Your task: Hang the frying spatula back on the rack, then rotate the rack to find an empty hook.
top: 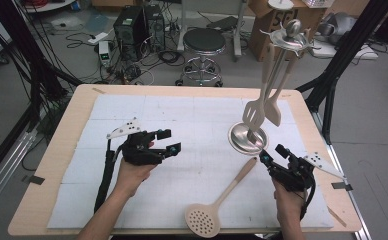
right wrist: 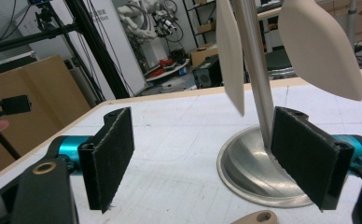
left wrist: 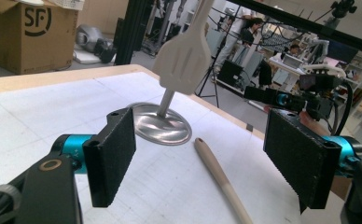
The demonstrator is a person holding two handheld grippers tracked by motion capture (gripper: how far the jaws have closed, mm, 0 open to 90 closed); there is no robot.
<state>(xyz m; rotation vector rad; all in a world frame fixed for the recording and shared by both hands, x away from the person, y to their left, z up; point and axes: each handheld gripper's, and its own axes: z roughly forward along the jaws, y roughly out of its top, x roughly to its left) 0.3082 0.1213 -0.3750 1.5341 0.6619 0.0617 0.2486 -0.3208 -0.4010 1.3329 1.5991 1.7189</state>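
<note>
Both grippers, left [top: 171, 141] and right [top: 271, 154], had jaws apart, empty. The skimmer [top: 217, 205] lay on the worktop [top: 147, 120]; best clamp its handle squarely, clear of the rack [top: 248, 138].

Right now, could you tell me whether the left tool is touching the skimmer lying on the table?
Apart. The left gripper view shows the left tool open, with the skimmer handle on the mat beyond its pads.

A black round stool [top: 204, 41] stands on the floor beyond the table [top: 47, 165], with computer towers [top: 138, 26] left of the stool and a cardboard box [top: 262, 22] to its right.
</note>
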